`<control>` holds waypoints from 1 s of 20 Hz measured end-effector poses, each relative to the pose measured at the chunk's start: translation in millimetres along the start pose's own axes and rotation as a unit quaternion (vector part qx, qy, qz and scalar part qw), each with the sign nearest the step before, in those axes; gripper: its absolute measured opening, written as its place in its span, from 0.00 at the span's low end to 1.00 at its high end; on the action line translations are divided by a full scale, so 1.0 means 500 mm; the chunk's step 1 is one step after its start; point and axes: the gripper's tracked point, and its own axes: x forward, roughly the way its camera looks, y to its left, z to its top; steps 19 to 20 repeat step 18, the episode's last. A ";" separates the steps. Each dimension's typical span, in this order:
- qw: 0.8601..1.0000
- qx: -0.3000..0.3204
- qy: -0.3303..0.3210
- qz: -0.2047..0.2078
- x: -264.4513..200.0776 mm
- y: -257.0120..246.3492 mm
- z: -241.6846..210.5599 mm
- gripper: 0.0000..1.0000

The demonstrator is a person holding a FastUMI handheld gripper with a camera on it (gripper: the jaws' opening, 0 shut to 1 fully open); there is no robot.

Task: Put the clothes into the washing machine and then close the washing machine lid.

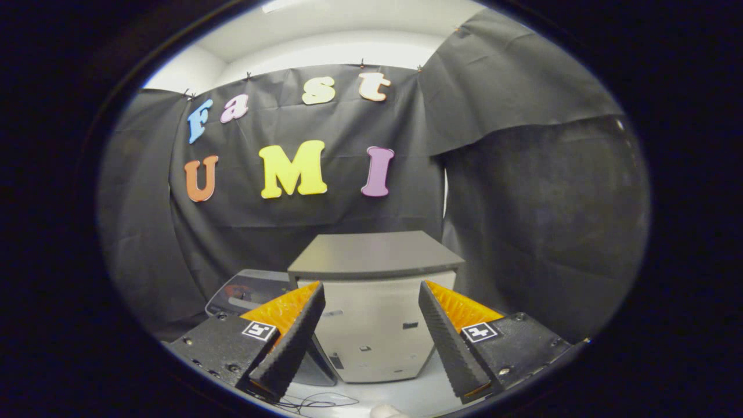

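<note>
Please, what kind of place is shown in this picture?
Probably a small recording booth, not a real home: black cloth walls hang around a pale tabletop. On it stands a grey box-shaped machine with a dark flat lid, beyond the open hand-held gripper.

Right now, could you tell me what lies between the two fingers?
The gripper is open; between its fingers, in the gripper view, stands the washing machine, lid down.

One washing machine (371, 313), two fingers (290, 342).
</note>
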 end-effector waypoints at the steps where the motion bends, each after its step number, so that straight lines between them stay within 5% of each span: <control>1: 1.000 -0.004 0.011 -0.008 -0.015 -0.027 -0.029 1.00; 8: 0.998 -0.020 0.066 -0.005 -0.097 -0.124 -0.170 1.00; 20: 0.997 -0.040 0.052 0.036 -0.164 -0.131 -0.167 1.00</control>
